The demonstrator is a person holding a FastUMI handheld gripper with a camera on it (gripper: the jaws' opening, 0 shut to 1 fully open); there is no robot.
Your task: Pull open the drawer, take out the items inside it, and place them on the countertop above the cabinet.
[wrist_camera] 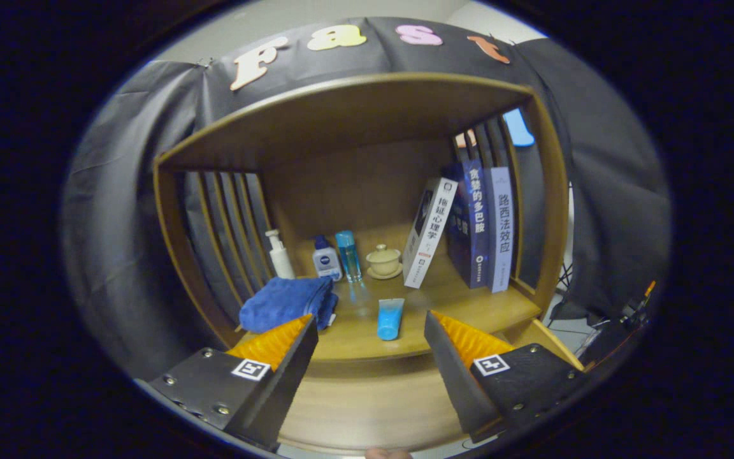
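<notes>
My gripper (370, 317) is open, with nothing between its fingers. Just ahead of them a light blue tube (390, 319) lies on the wooden countertop (469, 306) near its front edge. A folded blue towel (284, 301) rests on the countertop right behind my left finger, which hides part of it. Below the countertop's edge a wooden surface (367, 401) stretches out under my fingers. I cannot tell whether it is the drawer's floor or its front.
At the back of the countertop stand a white pump bottle (280, 255), a small blue-capped bottle (327, 261), a clear blue bottle (348, 255) and a lidded cup on a saucer (383, 261). Three books (469, 229) lean at the right. Slatted side walls and a shelf top enclose the space.
</notes>
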